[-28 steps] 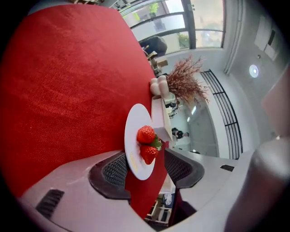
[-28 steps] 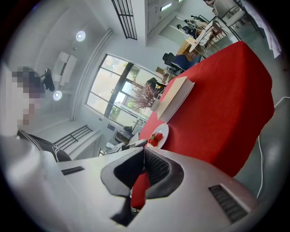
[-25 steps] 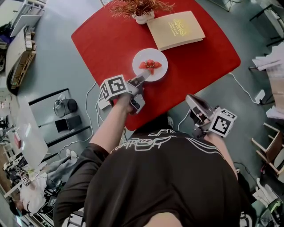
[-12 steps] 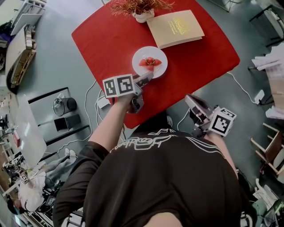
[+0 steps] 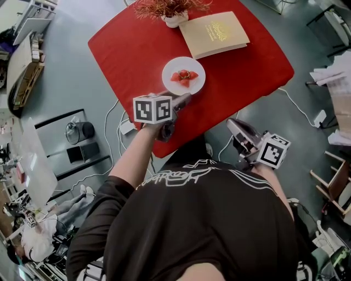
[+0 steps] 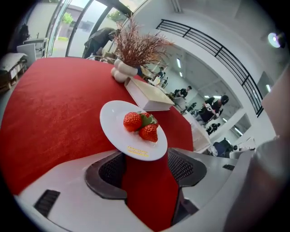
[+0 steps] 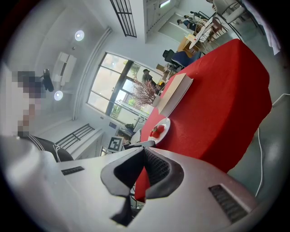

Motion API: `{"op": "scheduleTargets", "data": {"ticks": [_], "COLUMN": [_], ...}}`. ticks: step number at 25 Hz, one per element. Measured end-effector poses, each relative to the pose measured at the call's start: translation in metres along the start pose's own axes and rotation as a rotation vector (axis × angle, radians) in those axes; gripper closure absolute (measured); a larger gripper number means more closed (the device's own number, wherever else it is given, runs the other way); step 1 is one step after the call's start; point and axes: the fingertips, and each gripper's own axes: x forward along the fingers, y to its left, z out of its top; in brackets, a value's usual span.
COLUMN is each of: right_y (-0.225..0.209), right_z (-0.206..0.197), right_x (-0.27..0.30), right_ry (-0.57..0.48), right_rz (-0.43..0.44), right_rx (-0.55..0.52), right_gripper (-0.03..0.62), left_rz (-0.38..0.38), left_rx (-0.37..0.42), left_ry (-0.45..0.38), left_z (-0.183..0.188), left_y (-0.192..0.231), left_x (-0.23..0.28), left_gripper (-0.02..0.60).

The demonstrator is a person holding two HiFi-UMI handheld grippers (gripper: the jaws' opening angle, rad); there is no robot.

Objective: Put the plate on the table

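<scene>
A white plate (image 5: 193, 85) with strawberries (image 5: 184, 76) lies flat on the red table (image 5: 241, 71), near its front edge. My left gripper (image 5: 185, 99) sits just short of the plate's near rim. Its jaws are opening, and only red cloth shows between the pads (image 6: 113, 170). In the left gripper view the plate (image 6: 115, 122) rests just beyond the gripper (image 6: 146, 165). My right gripper (image 5: 233, 125) hangs off the table's front right side, shut and holding nothing. In the right gripper view the right gripper (image 7: 142, 152) has its tips together, and the plate (image 7: 164, 128) is far off.
A tan book (image 5: 215, 34) and a potted dried plant (image 5: 174, 13) stand at the table's far side. Cables and a power strip (image 5: 127, 127) lie on the floor to the left. A wooden chair (image 5: 334, 186) stands at the right.
My left gripper has let go of the plate's rim, spread its jaws and drawn back a little toward me. The plate stays on the table. The right gripper has barely moved.
</scene>
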Motion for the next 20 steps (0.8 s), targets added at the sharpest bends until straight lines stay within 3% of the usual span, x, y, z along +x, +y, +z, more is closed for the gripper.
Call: {"op": "scheduleTargets", "data": {"ticks": [9, 15, 20], "right_y": [0.008, 0.013, 0.022], "right_z": [-0.002, -0.007, -0.01], "right_x": [-0.008, -0.014, -0.022], "right_ry": [-0.015, -0.015, -0.013], "right_rz": [0.007, -0.001, -0.005], "right_rx": [-0.02, -0.045, -0.103], "right_gripper": [0.586, 0.586, 0.586], "left_rz": [0.104, 0.109, 0.103], "left_rx": [0.097, 0.062, -0.036], "left_ry": [0.087, 0.07, 0.024], "left_z": [-0.014, -0.021, -0.028], "left_y": [0.002, 0.005, 0.01], "left_x": [-0.002, -0.01, -0.023], "left_gripper": [0.302, 0.302, 0.304]}}
